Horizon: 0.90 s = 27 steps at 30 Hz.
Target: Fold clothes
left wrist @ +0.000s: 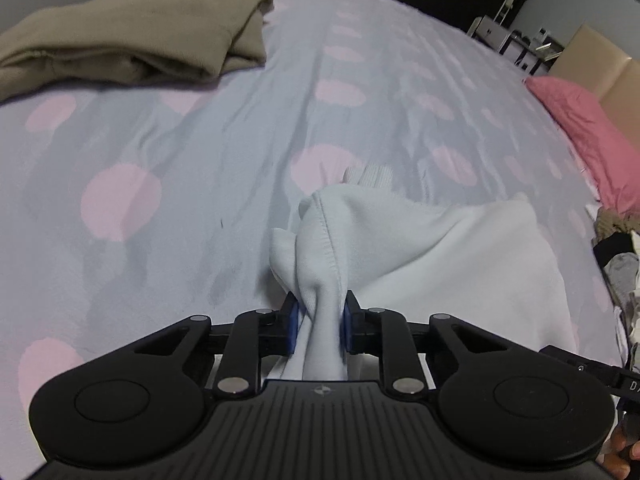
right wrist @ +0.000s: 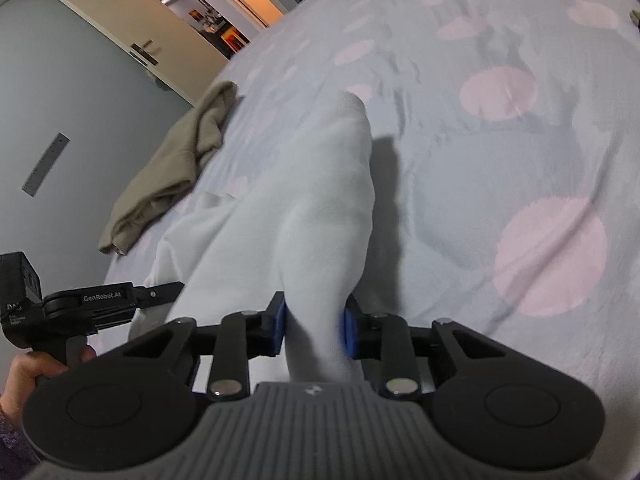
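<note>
We have the white sweater [left wrist: 460,248] bunched and lifted off the bed [left wrist: 160,152], left gripper [left wrist: 319,326] and right gripper [right wrist: 316,326] each clamped on its cloth, so it is not folded, while a tan garment [left wrist: 132,40] lies folded nearby.

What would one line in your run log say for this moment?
left gripper: shut on white garment | right gripper: shut on white garment | olive garment: on bed

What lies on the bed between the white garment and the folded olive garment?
Only bare spotted bedsheet separates the white garment from the olive garment; the left wrist view shows it.
</note>
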Motion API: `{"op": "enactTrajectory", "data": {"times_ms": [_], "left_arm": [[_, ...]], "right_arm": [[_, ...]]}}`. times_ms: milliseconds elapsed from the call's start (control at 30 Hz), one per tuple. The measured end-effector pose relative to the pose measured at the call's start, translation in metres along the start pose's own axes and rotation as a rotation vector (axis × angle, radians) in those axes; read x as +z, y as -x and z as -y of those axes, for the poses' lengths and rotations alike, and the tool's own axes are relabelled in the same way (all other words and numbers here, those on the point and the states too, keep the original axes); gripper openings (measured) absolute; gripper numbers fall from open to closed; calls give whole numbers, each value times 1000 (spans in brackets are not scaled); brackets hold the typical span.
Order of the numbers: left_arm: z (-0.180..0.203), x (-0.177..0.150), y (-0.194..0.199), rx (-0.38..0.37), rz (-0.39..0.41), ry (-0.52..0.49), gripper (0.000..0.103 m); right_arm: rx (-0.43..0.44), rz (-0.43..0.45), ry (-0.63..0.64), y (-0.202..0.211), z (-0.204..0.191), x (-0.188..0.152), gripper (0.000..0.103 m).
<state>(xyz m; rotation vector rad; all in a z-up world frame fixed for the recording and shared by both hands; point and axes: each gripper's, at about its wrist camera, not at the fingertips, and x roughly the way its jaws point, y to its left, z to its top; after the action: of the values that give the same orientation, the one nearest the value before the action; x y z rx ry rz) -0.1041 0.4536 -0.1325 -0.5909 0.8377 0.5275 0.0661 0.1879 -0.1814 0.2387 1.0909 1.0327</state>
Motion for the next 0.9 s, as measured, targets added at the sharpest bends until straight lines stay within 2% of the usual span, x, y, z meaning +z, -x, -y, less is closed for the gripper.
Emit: {"op": "enactTrajectory", "data": {"times_ms": [167,367,533,733,900], "left_arm": [[5,2,28,0,76,-12,18],[-2,3,71,-2,181,25,18],[-15,31,103,22,240,3,18],[-54,79,142,75,314,25,18],[-93,100,168,146,347,35,18]], "right_arm": [[34,45,44,21,-21,5,30],[73,91,105,43,-54,8,29],[103,102,194,46,-96,26,29],[180,101,245,21,-157,60,29],[243,87,252,-11,-206,63,29]]}}
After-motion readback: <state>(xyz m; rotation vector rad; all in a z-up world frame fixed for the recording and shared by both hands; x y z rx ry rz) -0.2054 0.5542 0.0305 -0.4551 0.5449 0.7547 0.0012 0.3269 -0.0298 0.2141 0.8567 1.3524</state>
